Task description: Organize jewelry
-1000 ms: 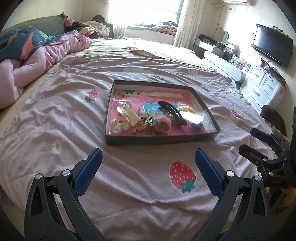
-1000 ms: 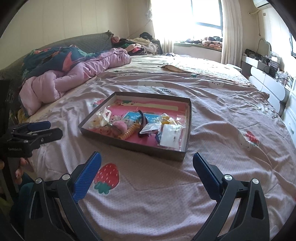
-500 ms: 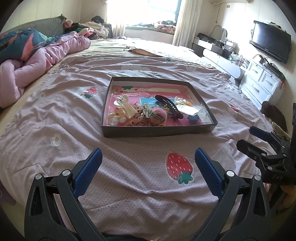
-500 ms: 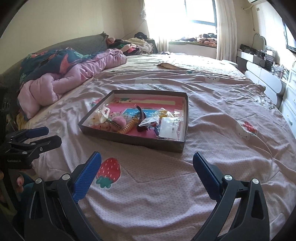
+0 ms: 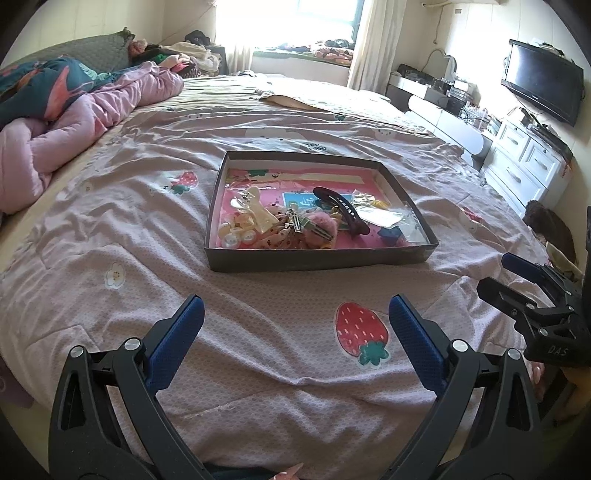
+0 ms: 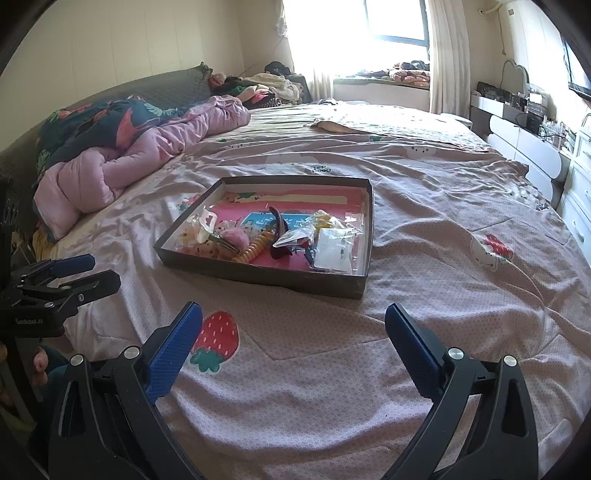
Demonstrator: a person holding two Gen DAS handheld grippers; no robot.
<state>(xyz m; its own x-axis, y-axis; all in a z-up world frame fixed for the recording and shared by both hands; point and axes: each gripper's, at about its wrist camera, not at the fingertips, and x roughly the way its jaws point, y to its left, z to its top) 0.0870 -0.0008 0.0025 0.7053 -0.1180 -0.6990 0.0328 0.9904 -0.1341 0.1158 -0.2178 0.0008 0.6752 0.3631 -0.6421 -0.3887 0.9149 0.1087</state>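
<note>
On the bed (image 5: 110, 229), mid-quilt: a dark tray (image 5: 317, 258) of hair clips (image 5: 255, 218) and trinkets.
Both the left gripper (image 5: 293, 317) and right gripper (image 6: 293, 325) hang wide open and empty near the bed's front edge; "DAS" is readable on the right one, while the quilt lettering is illegible.

Daylight floods from the blown-out window (image 5: 291, 22); both views stay sharp, with fisheye bending and dark corners.
</note>
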